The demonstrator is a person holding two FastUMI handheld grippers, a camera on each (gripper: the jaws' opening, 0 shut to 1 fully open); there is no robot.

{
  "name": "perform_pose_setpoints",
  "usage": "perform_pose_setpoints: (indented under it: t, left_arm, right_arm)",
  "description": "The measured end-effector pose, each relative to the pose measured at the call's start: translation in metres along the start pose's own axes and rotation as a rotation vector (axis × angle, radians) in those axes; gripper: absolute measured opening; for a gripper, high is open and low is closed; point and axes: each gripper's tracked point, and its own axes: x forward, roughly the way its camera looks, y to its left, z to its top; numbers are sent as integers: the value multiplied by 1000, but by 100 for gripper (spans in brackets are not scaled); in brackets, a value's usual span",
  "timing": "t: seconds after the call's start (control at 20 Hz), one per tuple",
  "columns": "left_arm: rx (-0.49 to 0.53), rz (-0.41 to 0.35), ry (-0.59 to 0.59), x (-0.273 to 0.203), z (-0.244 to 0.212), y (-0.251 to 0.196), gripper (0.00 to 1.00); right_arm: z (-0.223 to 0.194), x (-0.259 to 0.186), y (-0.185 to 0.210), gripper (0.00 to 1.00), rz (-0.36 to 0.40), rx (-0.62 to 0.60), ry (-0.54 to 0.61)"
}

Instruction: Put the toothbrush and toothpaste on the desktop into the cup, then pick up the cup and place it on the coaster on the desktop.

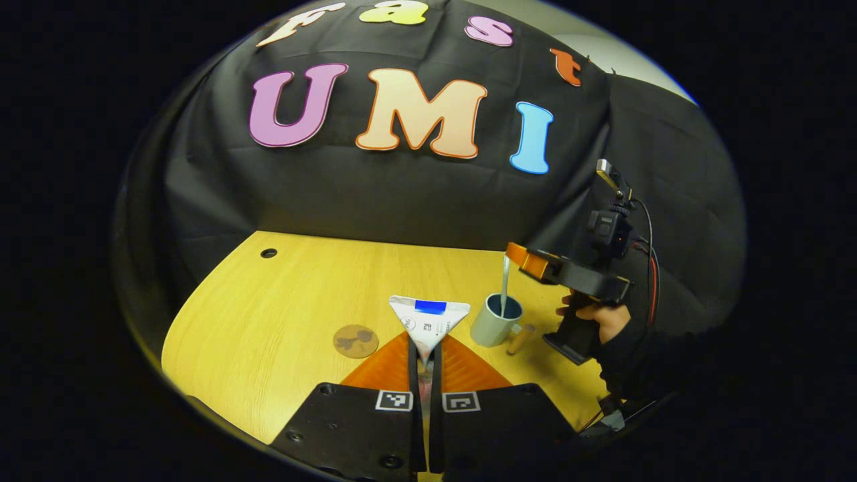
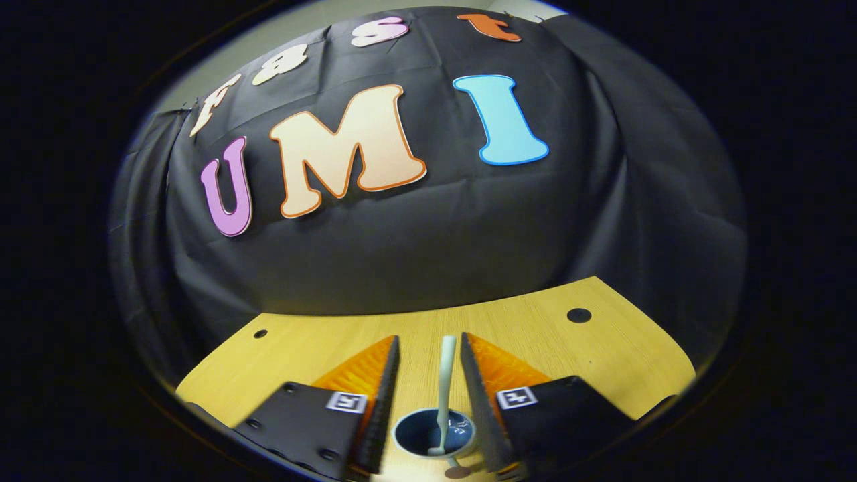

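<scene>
1. Right tool [image 2: 428,395] hangs over the cup [image 2: 434,434], its fingers spread apart, with the toothbrush [image 2: 444,381] standing loose between them, its lower end inside the cup.
2. Left tool [image 1: 423,375] is clamped on the toothpaste [image 1: 428,321], held above the desk [image 1: 281,314].
3. Cup sits near the desk's right side, the coaster [image 1: 355,341] well apart to its left.
4. Judgement: lift the right tool straight up so neither finger knocks the toothbrush, then lower the toothpaste narrow end first beside it.
</scene>
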Motion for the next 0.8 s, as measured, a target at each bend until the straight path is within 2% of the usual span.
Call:
perform_pose_setpoints:
  t: [0.1, 0.5, 0.55, 0.6, 0.8]
  left_arm:
    - [8, -30, -10, 12, 7, -9, 2]
    - [25, -166, -62, 63, 42, -59, 1]
    - [28, -189, -70, 71, 47, -69, 1]
    - [35, -206, -77, 77, 51, -76, 1]
    - [52, -270, -102, 108, 67, -106, 1]
  right_arm:
    - [-4, -14, -8, 100, -4, -4, 4]
    - [-11, -84, -50, 98, -57, -19, 23]
    - [-13, -91, -56, 95, -69, -21, 24]
    - [-14, -97, -61, 98, -79, -21, 28]
    - [-22, -116, -84, 98, -127, -19, 44]
